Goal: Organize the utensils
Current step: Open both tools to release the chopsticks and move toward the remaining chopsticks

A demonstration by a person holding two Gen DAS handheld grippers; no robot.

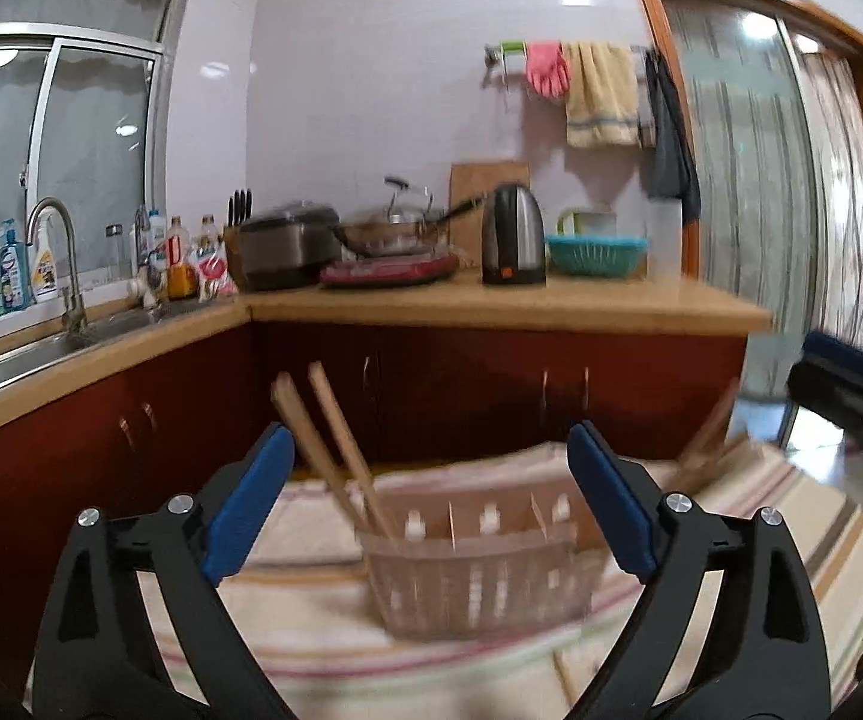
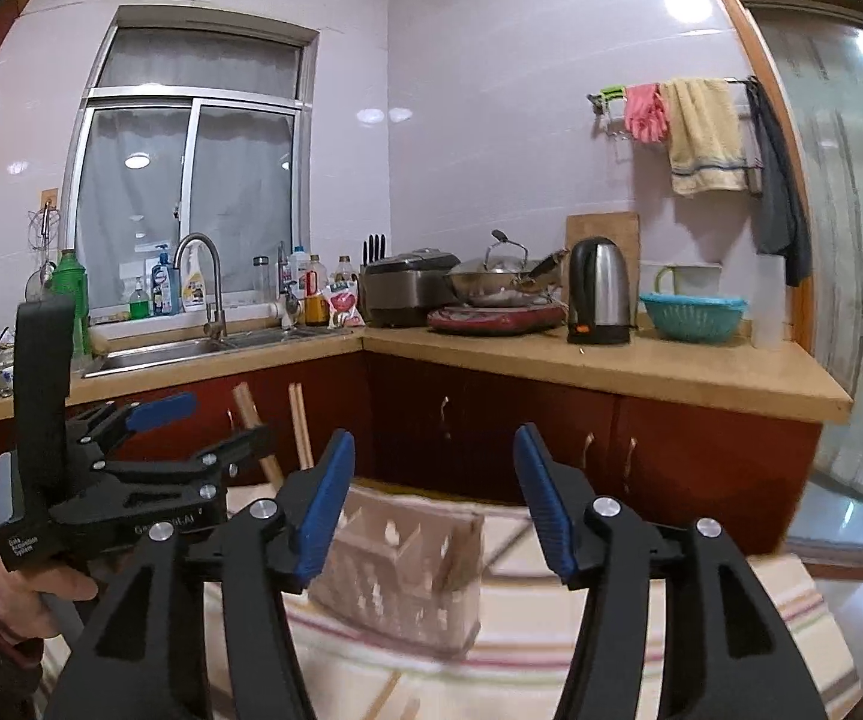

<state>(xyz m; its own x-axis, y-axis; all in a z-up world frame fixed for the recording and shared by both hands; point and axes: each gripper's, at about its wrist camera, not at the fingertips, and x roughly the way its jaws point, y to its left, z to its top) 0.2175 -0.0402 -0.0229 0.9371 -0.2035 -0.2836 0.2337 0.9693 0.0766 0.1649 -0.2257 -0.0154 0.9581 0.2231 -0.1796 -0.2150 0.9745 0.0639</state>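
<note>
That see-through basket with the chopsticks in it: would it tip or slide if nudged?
Probably. The basket looks like thin slotted plastic, so likely light. The chopsticks lean out at one end, which may encourage tipping. The striped cloth beneath could bunch rather than grip.

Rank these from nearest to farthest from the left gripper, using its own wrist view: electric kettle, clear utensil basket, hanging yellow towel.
1. Clear utensil basket: just ahead of the left gripper, on the striped cloth.
2. Electric kettle: on the far counter.
3. Yellow towel: high on the back wall.
</note>
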